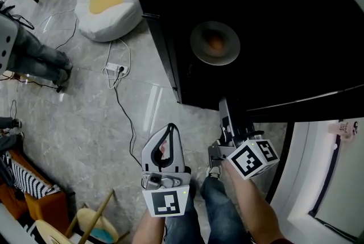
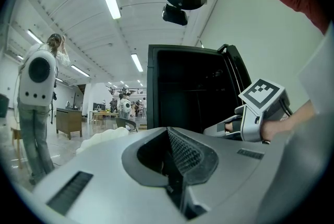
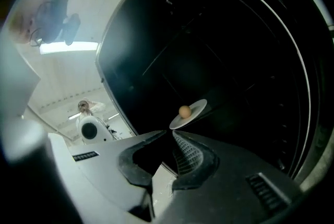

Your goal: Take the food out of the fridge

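Left tongs (image 1: 169, 129) and right tongs (image 1: 223, 105) hang closed, empty, before the fridge (image 1: 284, 4); food (image 1: 215, 42) sits on a plate (image 1: 198, 50) inside.

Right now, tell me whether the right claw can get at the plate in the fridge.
Probably yes. The fridge stands open and the right claw points at the plate, which holds a round brown food, with nothing between them. Its jaws look shut, so they must open first.

A white beanbag (image 1: 108, 4) rests on the grey floor (image 1: 85, 123). A cable (image 1: 122, 106) runs from a power strip (image 1: 114, 69).
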`<state>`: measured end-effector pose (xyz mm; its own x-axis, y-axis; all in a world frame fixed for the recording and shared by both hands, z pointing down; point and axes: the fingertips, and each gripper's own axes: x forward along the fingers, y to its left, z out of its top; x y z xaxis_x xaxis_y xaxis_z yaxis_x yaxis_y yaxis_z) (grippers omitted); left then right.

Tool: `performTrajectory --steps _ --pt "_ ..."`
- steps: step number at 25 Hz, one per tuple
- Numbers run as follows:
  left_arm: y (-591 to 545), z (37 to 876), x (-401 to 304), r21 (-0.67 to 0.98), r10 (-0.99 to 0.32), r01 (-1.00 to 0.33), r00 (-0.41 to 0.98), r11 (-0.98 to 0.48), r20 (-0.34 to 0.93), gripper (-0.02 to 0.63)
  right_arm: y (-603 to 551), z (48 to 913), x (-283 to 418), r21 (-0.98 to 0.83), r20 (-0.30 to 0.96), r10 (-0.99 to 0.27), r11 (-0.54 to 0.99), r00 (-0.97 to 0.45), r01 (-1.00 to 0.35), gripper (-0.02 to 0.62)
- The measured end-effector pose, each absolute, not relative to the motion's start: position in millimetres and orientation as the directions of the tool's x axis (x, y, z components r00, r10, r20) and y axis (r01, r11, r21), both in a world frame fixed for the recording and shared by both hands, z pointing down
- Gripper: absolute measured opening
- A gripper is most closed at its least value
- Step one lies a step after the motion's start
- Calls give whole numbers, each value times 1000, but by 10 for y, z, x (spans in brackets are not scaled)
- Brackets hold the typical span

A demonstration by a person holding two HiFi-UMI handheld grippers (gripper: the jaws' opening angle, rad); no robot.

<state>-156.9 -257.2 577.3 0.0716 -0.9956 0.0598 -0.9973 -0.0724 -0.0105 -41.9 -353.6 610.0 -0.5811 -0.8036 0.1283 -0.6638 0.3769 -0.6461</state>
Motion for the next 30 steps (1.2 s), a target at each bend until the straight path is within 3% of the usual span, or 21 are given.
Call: performTrajectory --steps 8,12,30 --pt "-2722 5800 -1545 -26 -994 -996 80 -82 68 14 -3847 6222 -487 -791 123 -810 270 -574 -550 51" --pt "-2740 5796 -1522 -34 -994 -995 89 -92 68 14 -3937 6257 -448 -801 149 -821 226 -551 -554 61" --pt "-2290 5696 -1539 -38 -994 -993 107 -108 39 14 -3872 6341 -545 -972 97 -867 23 -490 -233 84"
